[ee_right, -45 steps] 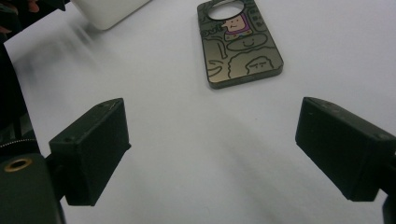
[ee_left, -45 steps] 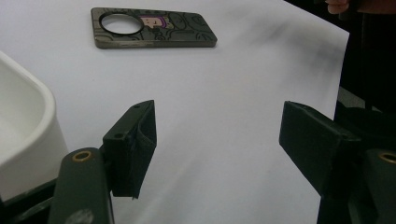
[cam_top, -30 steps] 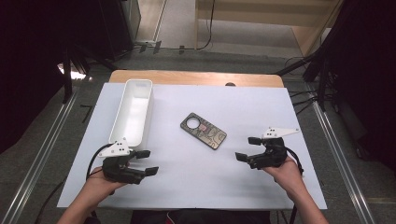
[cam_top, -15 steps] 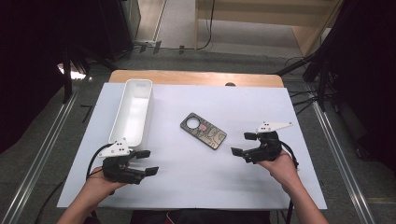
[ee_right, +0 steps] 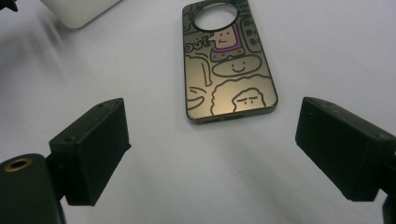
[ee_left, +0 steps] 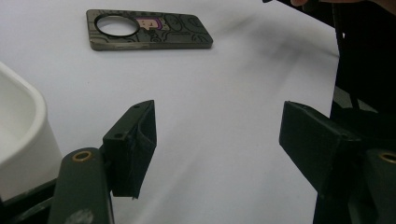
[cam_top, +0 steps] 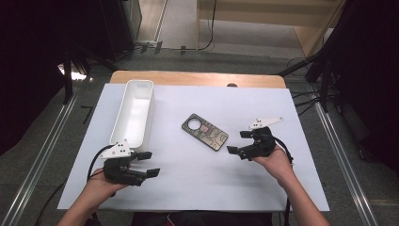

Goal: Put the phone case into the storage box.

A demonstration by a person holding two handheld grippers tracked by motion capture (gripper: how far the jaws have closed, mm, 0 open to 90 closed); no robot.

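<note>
- White sheeting covers the desk (cam_top: pixel 197 197), whose bare wood shows along its far edge, with dark floor and metal rails on either side.
- Lying flat near the middle of the desk, a little toward the right edge, is the phone case (cam_top: pixel 205 132): dark, printed with cartoon figures, its round camera hole turned toward the far left corner.
- Just beside the near end of the case hovers the right tool (cam_top: pixel 239 142), its jaws spread wide and holding nothing; in the right gripper view the case (ee_right: pixel 227 65) lies ahead, centred between the two jaws but not yet between them.
- By the look of it, the step in hand is the approach to the case, with no contact made.
- The next move seems to call for lowering the right tool and sliding its jaws along both long sides; since the case lies thin and flat on the sheet, a jaw may need to catch an edge.
- Near the front left corner rests the left tool (cam_top: pixel 146 164), jaws likewise apart and empty, well apart from the case (ee_left: pixel 148 29).
- Along the left edge runs a long white tray (cam_top: pixel 134 113), empty, its near end just beside the left tool.
- Nothing lies between the right tool and the case.
</note>
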